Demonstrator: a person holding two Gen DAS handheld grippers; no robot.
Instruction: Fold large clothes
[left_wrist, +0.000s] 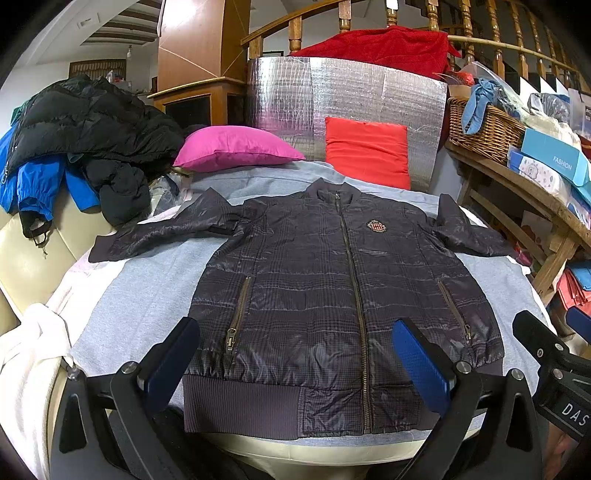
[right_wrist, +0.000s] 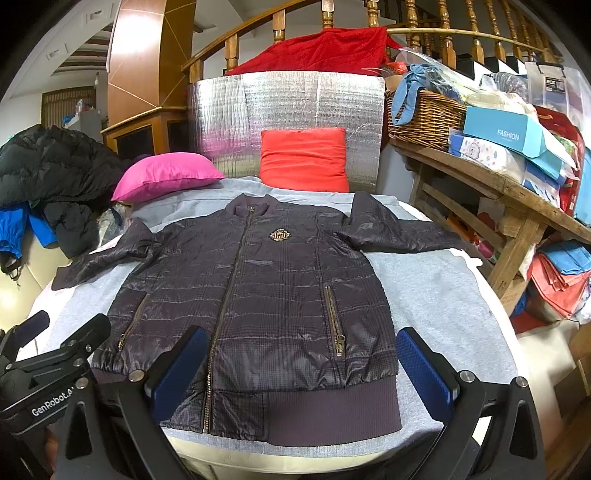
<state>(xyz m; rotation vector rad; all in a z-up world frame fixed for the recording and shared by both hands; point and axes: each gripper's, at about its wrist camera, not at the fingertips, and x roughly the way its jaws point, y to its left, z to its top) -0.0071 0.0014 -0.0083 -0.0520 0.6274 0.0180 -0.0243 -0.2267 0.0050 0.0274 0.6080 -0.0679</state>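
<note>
Left gripper (left_wrist: 297, 360) spread, held above jacket (left_wrist: 332, 295) hem, nothing pinched. Right gripper (right_wrist: 303, 363) likewise spread over hem. Jacket laid flat, zipped, front up, sleeves out, on grey sheet (right_wrist: 436, 295). Beyond collar: pink pillow (left_wrist: 236, 147), red pillow (left_wrist: 369, 155). Right of jacket: bench (right_wrist: 480, 177) loaded with basket (right_wrist: 424, 118).

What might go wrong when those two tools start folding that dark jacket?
1. The jacket looks shiny and slick, so it may slip from the open left tool or right tool.
2. The grey sheet underneath could get pinched along with the hem and drag.
3. The right sleeve reaches the bed's edge near the wooden bench, so it might slide off.
</note>
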